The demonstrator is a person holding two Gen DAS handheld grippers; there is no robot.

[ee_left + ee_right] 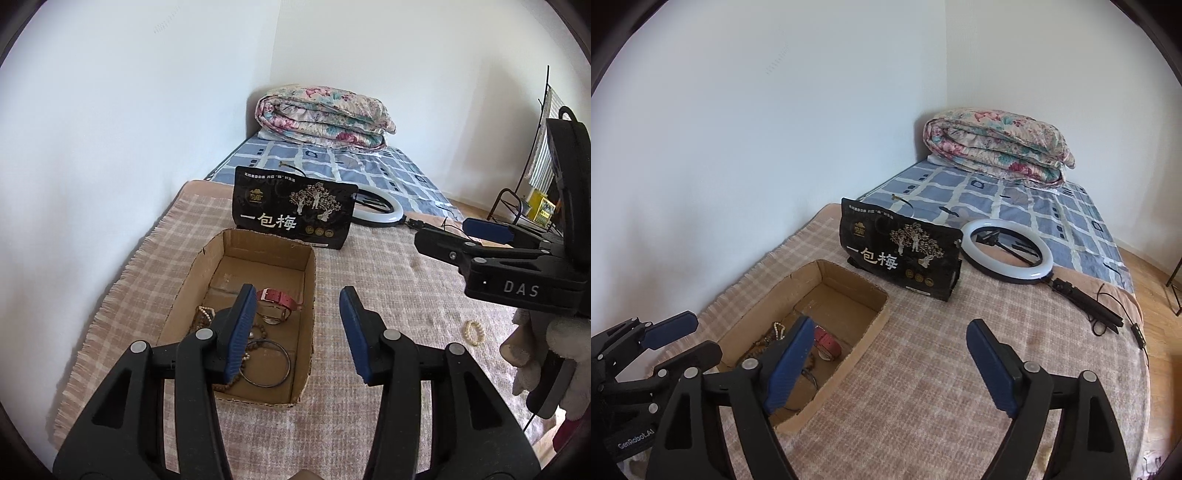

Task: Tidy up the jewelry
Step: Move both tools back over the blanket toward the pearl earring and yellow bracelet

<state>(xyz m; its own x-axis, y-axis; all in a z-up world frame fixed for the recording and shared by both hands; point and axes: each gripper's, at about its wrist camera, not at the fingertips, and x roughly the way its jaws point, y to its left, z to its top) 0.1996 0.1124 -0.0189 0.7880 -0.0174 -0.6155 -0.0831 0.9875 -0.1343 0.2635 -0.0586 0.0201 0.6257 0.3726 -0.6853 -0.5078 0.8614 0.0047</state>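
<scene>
Hovering with both the left gripper [299, 328] and right gripper [890, 369] gaping empty, the pearl bracelet [474, 333] is lying right of the left fingers, needing a pinch toward the box [310, 295].

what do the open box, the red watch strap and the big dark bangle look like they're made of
Box: plain brown corrugated cardboard, matte, with rough torn top edges. Watch strap: looks like red leather or imitation leather, slightly glossy; cannot tell which. Bangle: a thin dark ring holding a rigid circle, probably metal, with a dull finish.
</scene>
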